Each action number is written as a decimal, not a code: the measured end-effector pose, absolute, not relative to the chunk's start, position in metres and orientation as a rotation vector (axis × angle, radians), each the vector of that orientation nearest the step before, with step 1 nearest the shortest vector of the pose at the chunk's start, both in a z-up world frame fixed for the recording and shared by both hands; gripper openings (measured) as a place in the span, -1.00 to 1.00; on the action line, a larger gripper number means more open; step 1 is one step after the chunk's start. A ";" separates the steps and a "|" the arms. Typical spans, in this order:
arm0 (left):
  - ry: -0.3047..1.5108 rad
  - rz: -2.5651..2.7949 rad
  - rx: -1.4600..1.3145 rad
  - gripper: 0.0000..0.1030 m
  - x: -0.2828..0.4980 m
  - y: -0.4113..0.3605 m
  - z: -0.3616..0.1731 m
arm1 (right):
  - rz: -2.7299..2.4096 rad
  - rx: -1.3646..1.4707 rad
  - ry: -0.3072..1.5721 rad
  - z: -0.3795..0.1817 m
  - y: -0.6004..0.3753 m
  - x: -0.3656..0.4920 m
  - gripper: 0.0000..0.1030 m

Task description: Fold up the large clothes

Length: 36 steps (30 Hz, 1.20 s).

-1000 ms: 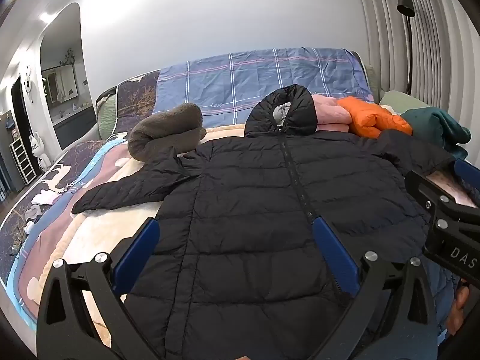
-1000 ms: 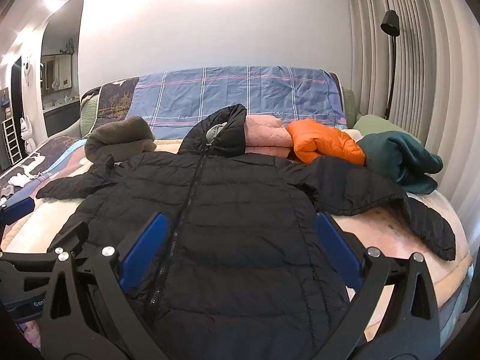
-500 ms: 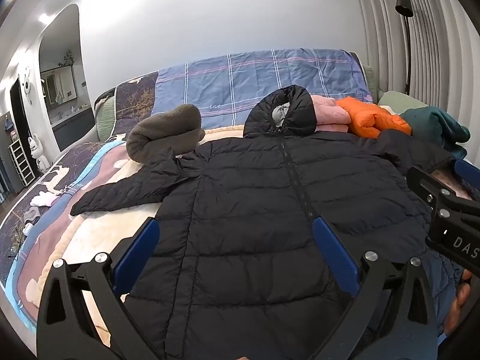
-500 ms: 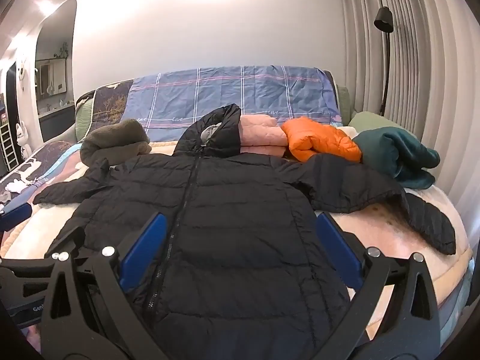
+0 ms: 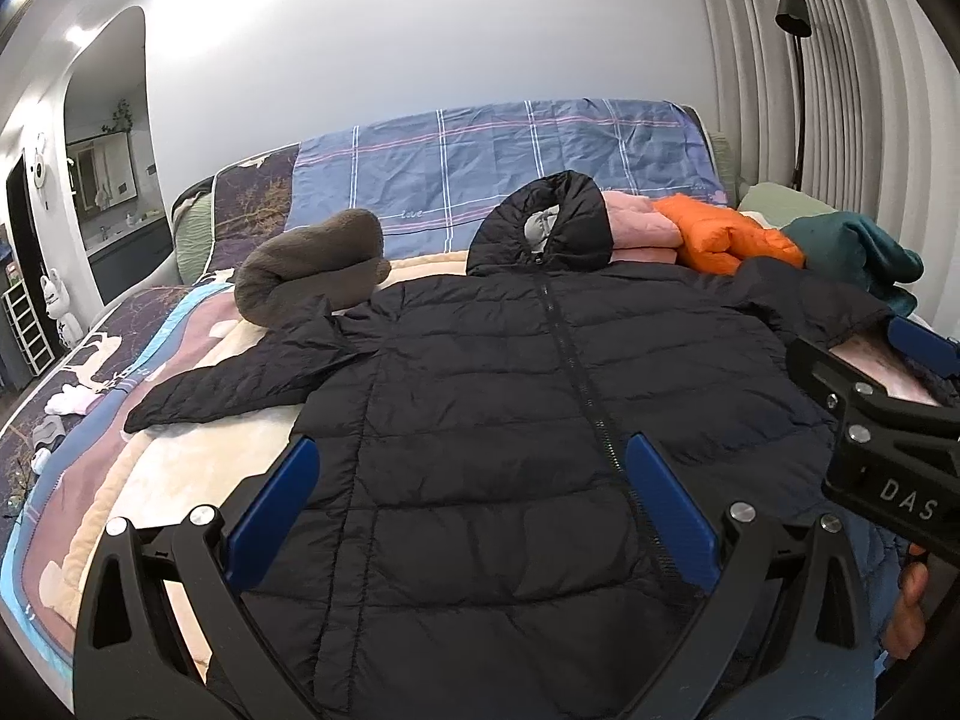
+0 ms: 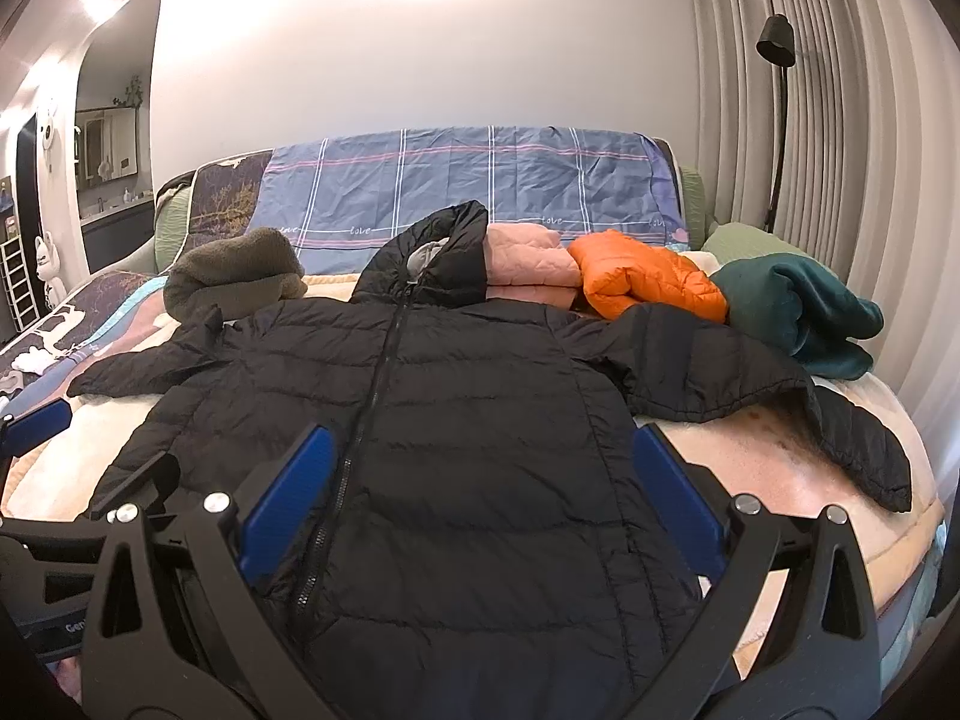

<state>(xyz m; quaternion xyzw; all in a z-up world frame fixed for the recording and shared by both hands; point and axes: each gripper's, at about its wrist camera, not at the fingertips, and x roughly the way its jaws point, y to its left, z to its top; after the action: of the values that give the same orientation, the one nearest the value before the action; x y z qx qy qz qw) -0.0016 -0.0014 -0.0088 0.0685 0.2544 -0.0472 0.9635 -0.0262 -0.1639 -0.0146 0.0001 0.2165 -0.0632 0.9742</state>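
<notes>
Little is being shifted since earlier: black hooded puffer jacket is lying flat, unfolded.
Left gripper and right gripper are being held released, empty; sleeves are best being gripped at cuffs.

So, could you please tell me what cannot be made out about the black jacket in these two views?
- Jacket hem: cut off by the bottom edge and the left gripper in the left view.
- Hem in the right view: behind the right gripper.
- Right cuff: hidden by the right gripper's body in the left view.

White wall, grey pleated curtains at right — black floor lamp beside them.
</notes>
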 end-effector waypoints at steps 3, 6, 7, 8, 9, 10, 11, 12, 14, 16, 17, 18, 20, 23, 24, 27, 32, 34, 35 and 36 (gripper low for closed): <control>0.514 -0.103 0.123 0.97 -0.002 -0.001 -0.008 | -0.131 0.004 0.436 -0.015 -0.166 -0.027 0.96; 0.515 -0.106 0.113 0.97 -0.001 -0.002 -0.008 | -0.134 0.009 0.439 -0.017 -0.169 -0.026 0.96; 0.514 -0.105 0.112 0.97 -0.001 -0.001 -0.008 | -0.135 0.011 0.440 -0.017 -0.170 -0.026 0.96; 0.512 -0.103 0.111 0.97 -0.001 -0.002 -0.007 | -0.136 0.012 0.439 -0.017 -0.170 -0.027 0.96; 0.513 -0.104 0.109 0.97 -0.001 -0.002 -0.008 | -0.136 0.013 0.439 -0.017 -0.171 -0.027 0.96; 0.514 -0.104 0.107 0.97 -0.001 -0.002 -0.008 | -0.136 0.013 0.439 -0.017 -0.172 -0.027 0.96; 0.519 -0.107 0.106 0.97 -0.001 -0.002 -0.008 | -0.136 0.013 0.439 -0.017 -0.172 -0.027 0.96; 0.525 -0.112 0.106 0.97 0.000 -0.003 -0.008 | -0.136 0.013 0.439 -0.017 -0.172 -0.027 0.96; 0.531 -0.118 0.115 0.97 0.000 -0.005 -0.009 | -0.136 0.013 0.440 -0.017 -0.172 -0.027 0.96; 0.528 -0.117 0.130 0.97 -0.001 -0.008 -0.009 | -0.136 0.014 0.442 -0.017 -0.172 -0.027 0.96; 0.526 -0.116 0.135 0.97 -0.002 -0.008 -0.010 | -0.135 0.015 0.443 -0.017 -0.172 -0.027 0.96; 0.527 -0.116 0.137 0.97 -0.001 -0.008 -0.010 | -0.135 0.016 0.443 -0.017 -0.174 -0.028 0.96; 0.531 -0.116 0.138 0.97 -0.001 -0.009 -0.011 | -0.135 0.015 0.443 -0.017 -0.174 -0.028 0.96; 0.540 -0.110 0.139 0.97 0.000 -0.009 -0.012 | -0.134 0.015 0.444 -0.017 -0.174 -0.028 0.96; 0.542 -0.108 0.141 0.97 0.000 -0.009 -0.012 | -0.134 0.016 0.445 -0.016 -0.174 -0.028 0.96; 0.542 -0.104 0.148 0.97 0.001 -0.009 -0.013 | -0.135 0.015 0.443 -0.016 -0.174 -0.028 0.96; 0.539 -0.106 0.150 0.97 0.000 -0.009 -0.013 | -0.135 0.018 0.446 -0.017 -0.176 -0.028 0.96; 0.540 -0.107 0.152 0.97 0.001 -0.009 -0.012 | -0.136 0.022 0.448 -0.017 -0.177 -0.027 0.96; 0.542 -0.107 0.154 0.97 0.002 -0.009 -0.013 | -0.136 0.025 0.450 -0.017 -0.179 -0.027 0.96; 0.544 -0.104 0.155 0.97 0.002 -0.009 -0.013 | -0.137 0.028 0.451 -0.018 -0.179 -0.027 0.96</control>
<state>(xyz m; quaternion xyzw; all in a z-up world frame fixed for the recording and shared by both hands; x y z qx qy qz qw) 0.0024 -0.0093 -0.0130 0.0763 0.2680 -0.0513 0.9590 -0.0266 -0.1792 -0.0176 0.0140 0.2236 -0.0679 0.9722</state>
